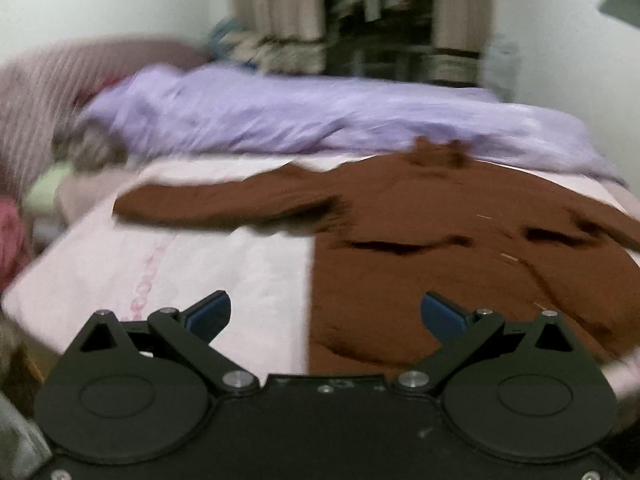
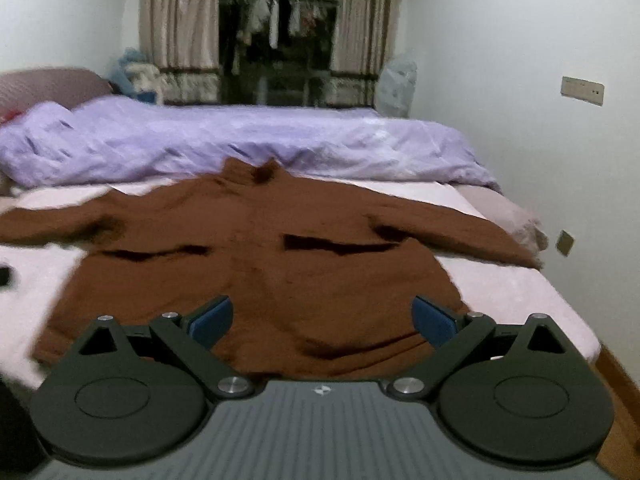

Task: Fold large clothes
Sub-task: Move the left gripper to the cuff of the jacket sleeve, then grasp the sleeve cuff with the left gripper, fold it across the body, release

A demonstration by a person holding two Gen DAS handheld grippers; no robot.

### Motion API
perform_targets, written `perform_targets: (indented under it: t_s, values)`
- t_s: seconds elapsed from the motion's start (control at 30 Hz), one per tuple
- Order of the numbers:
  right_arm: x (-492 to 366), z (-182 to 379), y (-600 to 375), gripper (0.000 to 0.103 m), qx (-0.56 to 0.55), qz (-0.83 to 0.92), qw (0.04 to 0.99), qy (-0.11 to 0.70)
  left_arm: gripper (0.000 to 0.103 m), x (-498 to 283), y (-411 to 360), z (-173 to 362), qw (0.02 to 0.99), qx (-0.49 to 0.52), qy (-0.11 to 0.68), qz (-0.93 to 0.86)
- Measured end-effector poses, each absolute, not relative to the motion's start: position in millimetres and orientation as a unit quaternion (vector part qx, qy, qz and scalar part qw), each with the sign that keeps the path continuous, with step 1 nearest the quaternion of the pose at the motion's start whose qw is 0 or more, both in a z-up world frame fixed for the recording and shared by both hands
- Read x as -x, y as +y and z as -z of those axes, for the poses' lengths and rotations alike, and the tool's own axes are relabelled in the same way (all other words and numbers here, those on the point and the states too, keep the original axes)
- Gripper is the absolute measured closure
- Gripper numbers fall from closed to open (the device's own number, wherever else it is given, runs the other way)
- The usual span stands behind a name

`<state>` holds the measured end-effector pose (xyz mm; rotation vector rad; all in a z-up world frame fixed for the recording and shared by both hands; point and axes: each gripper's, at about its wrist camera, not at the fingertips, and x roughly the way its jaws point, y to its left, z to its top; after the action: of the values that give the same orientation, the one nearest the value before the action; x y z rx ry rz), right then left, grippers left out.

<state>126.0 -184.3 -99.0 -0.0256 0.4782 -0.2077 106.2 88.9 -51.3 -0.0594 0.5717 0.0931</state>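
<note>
A large brown coat (image 2: 264, 264) lies flat on the pale pink bed sheet (image 2: 504, 292), collar toward the far side, both sleeves spread out sideways. In the left wrist view the brown coat (image 1: 432, 248) fills the right half, its left sleeve (image 1: 224, 202) stretching leftward. My left gripper (image 1: 325, 314) is open above the coat's left hem edge, holding nothing. My right gripper (image 2: 322, 320) is open over the coat's lower hem near the middle, also holding nothing. Blue pads (image 2: 212, 320) line the fingers.
A rumpled lilac duvet (image 2: 240, 140) lies across the far half of the bed. Pillows (image 1: 60, 92) sit at far left. A white wall (image 2: 520, 80) runs close along the right side. Curtains (image 2: 180, 20) and a closet stand beyond. Wooden floor (image 2: 616, 400) shows at lower right.
</note>
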Motion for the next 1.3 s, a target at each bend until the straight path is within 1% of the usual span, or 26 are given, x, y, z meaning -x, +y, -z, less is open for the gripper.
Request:
perform_targets:
  t_s: [0.1,0.27,0.3,0.33,0.43,0.6,0.7,0.73,0.77,0.83,0.9,0.93,0.97,1.03,1.07,1.13,1.2,1.3]
  values:
    - [-158.4,108.2,-206.8,0.0,0.015,0.116,0.959,0.257,0.0,-163.2,148.1,67.1,0.945,0.067,0.305,-0.095]
    - [-200.4,115.3,-228.5,0.0,0.032,0.131,0.952,0.274,0.0,-250.0,259.3,83.9,0.923,0.099,0.31,-0.205]
    - [-209.3,116.9,-232.3,0.0,0.03,0.131,0.95,0.28,0.0,-271.4,288.4,88.9,0.906,0.12,0.327,-0.239]
    - [-217.9,116.8,-237.2,0.0,0.026,0.129,0.949,0.287,0.002,-286.7,310.3,93.3,0.891,0.139,0.343,-0.263]
    - [-236.4,121.4,-250.2,0.0,0.006,0.118,0.947,0.299,0.002,-325.0,366.5,103.1,0.87,0.192,0.352,-0.286]
    - [-266.2,129.8,-256.8,0.0,0.028,0.134,0.942,0.307,0.001,-384.9,415.7,115.9,0.861,0.224,0.356,-0.287]
    - [-274.8,130.3,-260.4,0.0,0.023,0.109,0.94,0.323,0.001,-402.2,432.4,126.0,0.849,0.269,0.355,-0.283]
    - [-277.8,130.2,-264.2,0.003,0.012,0.098,0.94,0.326,0.003,-410.8,438.9,132.4,0.842,0.283,0.362,-0.283]
    - [-278.6,131.3,-268.2,0.003,-0.001,0.092,0.94,0.327,0.004,-416.1,435.7,132.6,0.845,0.266,0.352,-0.302]
    - [-283.0,134.3,-274.9,0.003,-0.007,0.101,0.938,0.333,0.004,-430.3,434.8,135.8,0.844,0.244,0.362,-0.313]
    - [-292.0,138.0,-279.7,0.003,-0.001,0.116,0.933,0.34,0.006,-437.8,429.4,137.8,0.848,0.216,0.36,-0.324]
    - [-295.1,139.3,-282.0,0.004,0.0,0.121,0.932,0.341,0.022,-440.0,424.9,138.3,0.851,0.199,0.358,-0.33]
    - [-296.9,140.1,-284.7,0.007,-0.001,0.123,0.931,0.343,0.057,-435.1,419.2,136.2,0.855,0.187,0.349,-0.334]
    - [-299.4,140.2,-290.1,0.011,-0.011,0.115,0.931,0.346,0.084,-438.9,408.2,130.2,0.868,0.176,0.346,-0.308]
    - [-300.0,139.9,-291.8,0.011,-0.016,0.11,0.932,0.345,0.09,-442.5,401.4,126.3,0.868,0.155,0.352,-0.314]
    - [-301.7,138.1,-295.4,0.011,-0.019,0.105,0.934,0.341,0.094,-448.1,393.8,120.1,0.864,0.141,0.361,-0.32]
    - [-302.3,134.4,-298.4,0.011,-0.013,0.104,0.936,0.335,0.095,-445.1,387.6,107.5,0.867,0.156,0.358,-0.309]
    - [-301.4,127.3,-304.2,0.011,-0.008,0.108,0.94,0.323,0.095,-438.5,360.5,79.0,0.892,0.158,0.327,-0.269]
